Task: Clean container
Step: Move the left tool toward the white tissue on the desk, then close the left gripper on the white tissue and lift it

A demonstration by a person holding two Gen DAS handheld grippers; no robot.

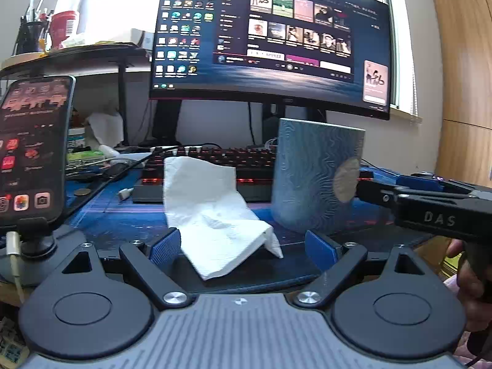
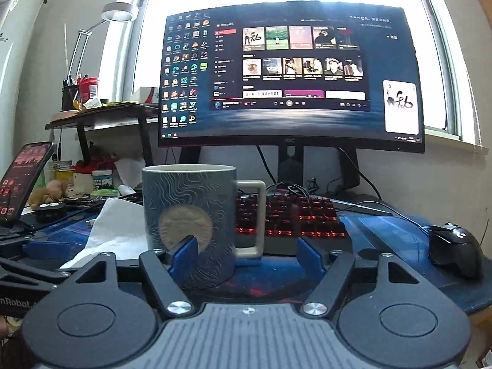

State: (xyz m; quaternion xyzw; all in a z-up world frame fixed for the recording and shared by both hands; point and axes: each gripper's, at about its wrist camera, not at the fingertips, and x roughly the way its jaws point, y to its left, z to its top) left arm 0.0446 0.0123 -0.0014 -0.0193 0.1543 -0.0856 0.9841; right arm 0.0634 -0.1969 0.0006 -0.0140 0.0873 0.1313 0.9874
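I see the blue mug point(image 2: 189, 218) upright on the counter point(image 2: 384, 230); paper towel point(image 1: 212, 215) just left of it; both my tongs, left point(image 1: 243, 243) and right point(image 2: 247, 253), gape empty, so wiping stage is unclear

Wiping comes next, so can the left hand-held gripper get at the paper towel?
Probably yes: the paper towel lies between the open left hand-held gripper fingers, nothing blocking.

Mug point(image 2: 190, 215) and tissue point(image 1: 212, 212) crowd the desk's front; keyboard point(image 2: 289, 218) blocks behind. Bare mat point(image 2: 384, 240) between keyboard and mouse point(image 2: 455, 249).
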